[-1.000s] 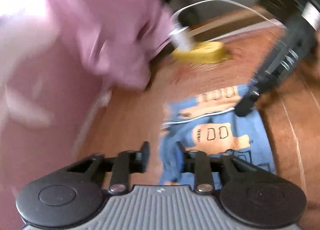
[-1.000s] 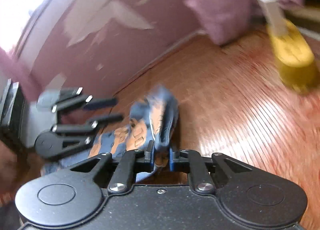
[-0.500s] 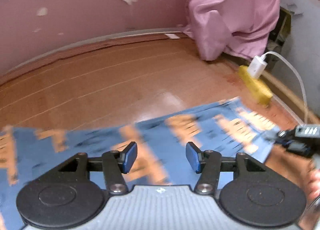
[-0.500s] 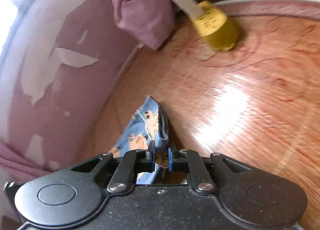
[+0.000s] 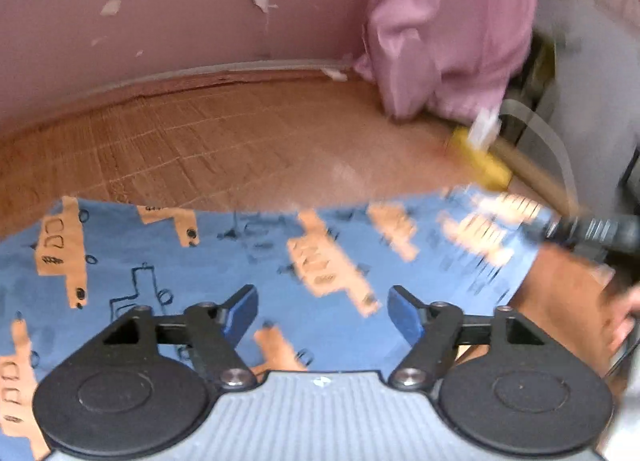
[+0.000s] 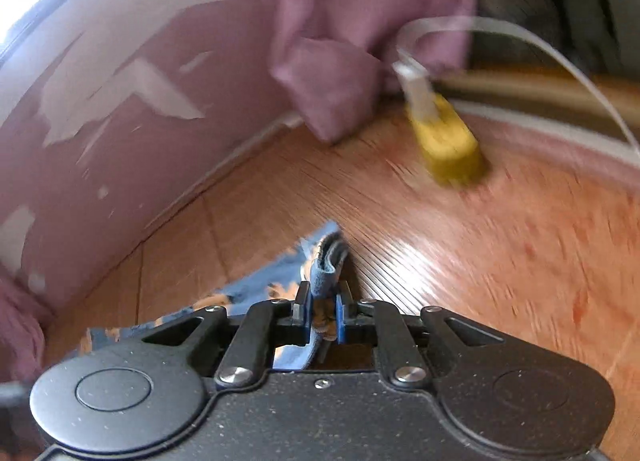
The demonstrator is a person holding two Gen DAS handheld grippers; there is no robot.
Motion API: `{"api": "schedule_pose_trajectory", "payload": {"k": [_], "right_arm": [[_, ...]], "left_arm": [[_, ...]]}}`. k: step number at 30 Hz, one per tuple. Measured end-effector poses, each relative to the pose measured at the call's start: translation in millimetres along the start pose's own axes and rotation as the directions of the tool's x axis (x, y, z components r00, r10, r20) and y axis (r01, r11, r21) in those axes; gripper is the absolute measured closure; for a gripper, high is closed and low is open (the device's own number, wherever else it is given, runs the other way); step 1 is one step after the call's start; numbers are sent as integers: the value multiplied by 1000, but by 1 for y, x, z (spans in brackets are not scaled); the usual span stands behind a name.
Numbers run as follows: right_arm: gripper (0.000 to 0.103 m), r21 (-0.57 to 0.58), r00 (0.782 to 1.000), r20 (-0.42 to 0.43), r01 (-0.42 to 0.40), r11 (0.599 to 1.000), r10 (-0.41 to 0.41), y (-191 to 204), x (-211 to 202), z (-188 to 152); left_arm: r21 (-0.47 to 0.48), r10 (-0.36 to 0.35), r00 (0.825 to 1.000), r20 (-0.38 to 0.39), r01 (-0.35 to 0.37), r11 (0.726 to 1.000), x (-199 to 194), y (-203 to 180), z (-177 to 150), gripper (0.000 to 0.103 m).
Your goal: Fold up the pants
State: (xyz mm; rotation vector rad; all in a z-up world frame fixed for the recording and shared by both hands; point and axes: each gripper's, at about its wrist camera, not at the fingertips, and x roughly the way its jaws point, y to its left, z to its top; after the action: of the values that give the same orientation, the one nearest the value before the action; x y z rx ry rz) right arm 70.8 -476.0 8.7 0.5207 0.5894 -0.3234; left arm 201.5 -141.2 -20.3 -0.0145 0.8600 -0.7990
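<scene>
Your right gripper [image 6: 323,313] is clamped narrow on a bunched edge of the pants [image 5: 248,261]; the pinched fold stands up between the blue pads [image 6: 304,311], and the rest of the cloth trails back and to the left of the tool. Your left gripper [image 5: 322,315] is spread wide and holds nothing. The pants lie flat on the floor [image 5: 240,141] directly under and ahead of it, and nothing shows the pads touching the fabric. The long axis of the pants runs crosswise to the left tool, from its far left to its right, where the right gripper [image 5: 592,231] holds the end. The left tool is therefore the nearer one to the free length of the garment. The coming move likely depends on this: lower the left gripper onto the near edge, then carry the cloth along the long axis toward the held end. A yellow block [image 6: 448,145] with a cable sits well ahead of both tools; keep the fabric away from it.
</scene>
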Motion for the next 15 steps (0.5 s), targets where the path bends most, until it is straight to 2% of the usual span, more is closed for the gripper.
{"api": "schedule_pose_trajectory", "payload": {"k": [1,3,4,6,8,10,12,15], "right_arm": [[91,-47,1000,10,-5,999,5,11,-2,3],[91,-146,999,27,-27,989,31,38,-5,8],[91,-195,998,32,-40,980,47,51,-7,10],[91,-301,996,32,-74,951,87,84,-10,9],[91,-422,990,24,-116,899,139,122,-12,2],[91,-534,983,-1,-156,831,184,160,-11,-11],[91,-626,974,-50,-202,753,219,195,-8,-34],[91,-693,959,-135,-272,667,250,233,2,-74]], "left_arm": [[-48,-41,999,11,41,998,-5,6,5,16],[-160,-130,991,41,135,978,-16,22,15,12],[-215,-175,983,60,184,959,-20,31,19,11],[-321,-270,958,98,287,903,-24,51,24,9],[-383,-326,937,130,350,855,-27,68,23,7],[-405,-339,929,150,371,836,-30,81,21,6],[-406,-332,931,154,366,837,-34,93,14,4],[-425,-332,934,131,355,833,-35,110,2,3]]}}
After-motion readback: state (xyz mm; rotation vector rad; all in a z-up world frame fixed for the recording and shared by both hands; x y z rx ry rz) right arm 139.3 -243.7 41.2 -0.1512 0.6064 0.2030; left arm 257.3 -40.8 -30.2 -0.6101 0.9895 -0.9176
